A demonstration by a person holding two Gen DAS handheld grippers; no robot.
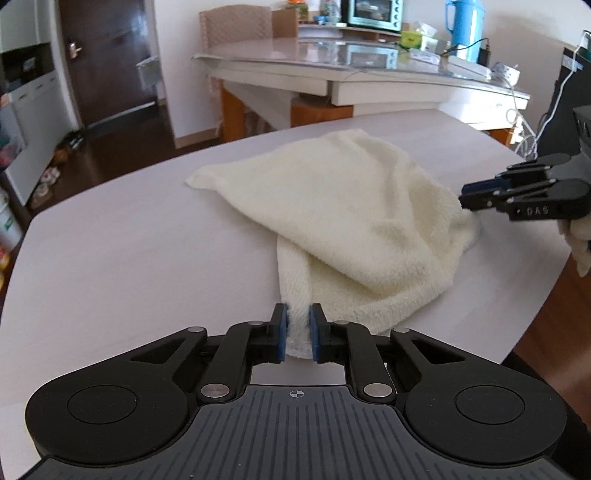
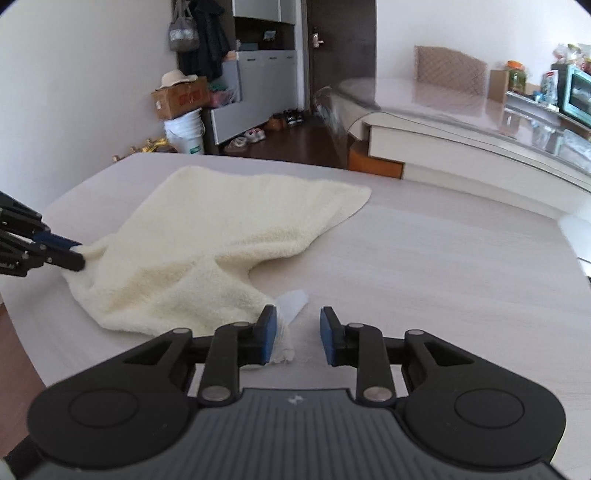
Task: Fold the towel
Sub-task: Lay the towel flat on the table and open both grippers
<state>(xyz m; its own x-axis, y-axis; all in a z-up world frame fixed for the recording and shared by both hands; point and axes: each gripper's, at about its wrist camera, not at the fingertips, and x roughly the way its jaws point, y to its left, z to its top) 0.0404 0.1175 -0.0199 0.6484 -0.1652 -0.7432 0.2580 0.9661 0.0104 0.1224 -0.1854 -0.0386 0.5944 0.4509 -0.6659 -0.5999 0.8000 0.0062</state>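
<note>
A cream towel lies loosely bunched on the pale table. My left gripper is shut on a near corner of the towel, which sticks out between its blue pads. In the right wrist view the towel spreads to the left, and my right gripper is open, with a towel corner and its white label lying against its left finger. The left gripper also shows at the left edge of the right wrist view, pinching the towel. The right gripper shows at the right of the left wrist view, at the towel's edge.
A glass-topped dining table with a toaster oven and blue jug stands beyond. A chair, a cabinet, boxes and a white bucket stand by the far wall. The table's edge curves close on both sides.
</note>
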